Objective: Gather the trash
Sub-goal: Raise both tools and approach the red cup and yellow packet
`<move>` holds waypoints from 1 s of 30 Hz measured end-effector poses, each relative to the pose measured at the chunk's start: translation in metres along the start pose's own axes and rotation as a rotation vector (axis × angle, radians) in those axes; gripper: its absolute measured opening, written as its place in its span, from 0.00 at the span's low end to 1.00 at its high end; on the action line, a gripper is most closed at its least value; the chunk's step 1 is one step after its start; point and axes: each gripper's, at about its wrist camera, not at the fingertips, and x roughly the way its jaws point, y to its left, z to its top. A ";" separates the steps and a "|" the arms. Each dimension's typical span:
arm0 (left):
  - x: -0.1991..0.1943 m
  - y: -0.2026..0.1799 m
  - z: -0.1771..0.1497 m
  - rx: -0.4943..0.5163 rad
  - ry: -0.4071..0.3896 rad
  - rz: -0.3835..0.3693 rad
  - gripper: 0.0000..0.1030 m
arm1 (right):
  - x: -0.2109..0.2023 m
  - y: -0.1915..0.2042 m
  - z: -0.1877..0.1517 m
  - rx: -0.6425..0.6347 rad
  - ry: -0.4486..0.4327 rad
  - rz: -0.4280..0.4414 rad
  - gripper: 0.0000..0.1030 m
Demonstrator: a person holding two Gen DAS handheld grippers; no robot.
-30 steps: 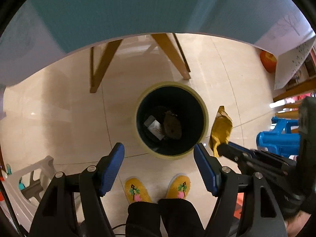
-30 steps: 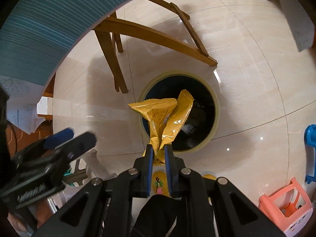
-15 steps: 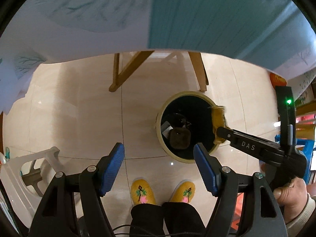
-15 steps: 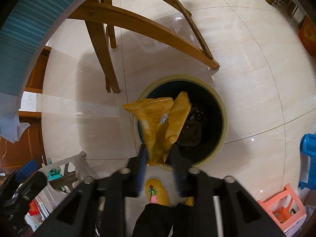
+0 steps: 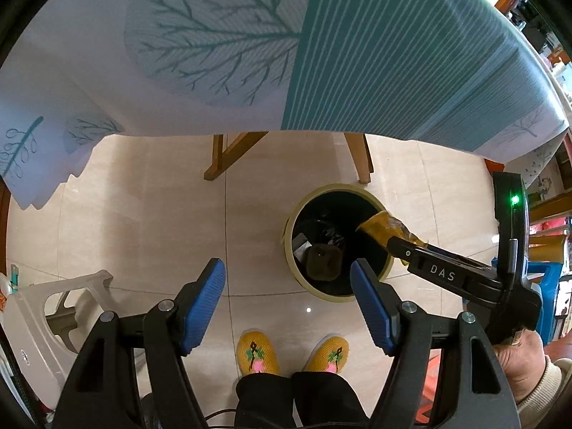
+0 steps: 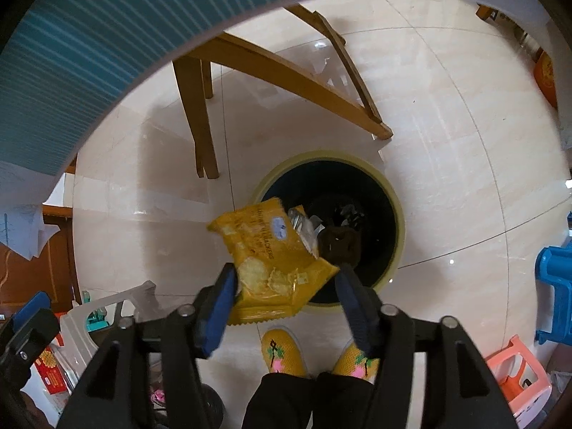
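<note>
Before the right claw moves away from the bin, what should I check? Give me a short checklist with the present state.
1. Right claw open: ok, jaws wide apart.
2. Wrapper free of the pads: cannot tell, it seems to touch the left one.
3. Wrapper over the bin: not ok, only partly; its lower end hangs over the floor.
4. Bin has room: ok.
5. Left claw open, holding nothing: ok.

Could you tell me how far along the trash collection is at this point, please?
Some trash already lies at the bottom of the bin. The yellow snack wrapper sits between the spread fingers of the right gripper, above the bin's near rim, apparently just let go. The left gripper is open and empty. Left: the wrapper landing inside.
</note>
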 end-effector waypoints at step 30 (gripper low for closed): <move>-0.160 -0.043 0.039 0.038 -0.093 0.047 0.69 | -0.192 0.038 -0.003 -0.079 -0.060 0.128 0.72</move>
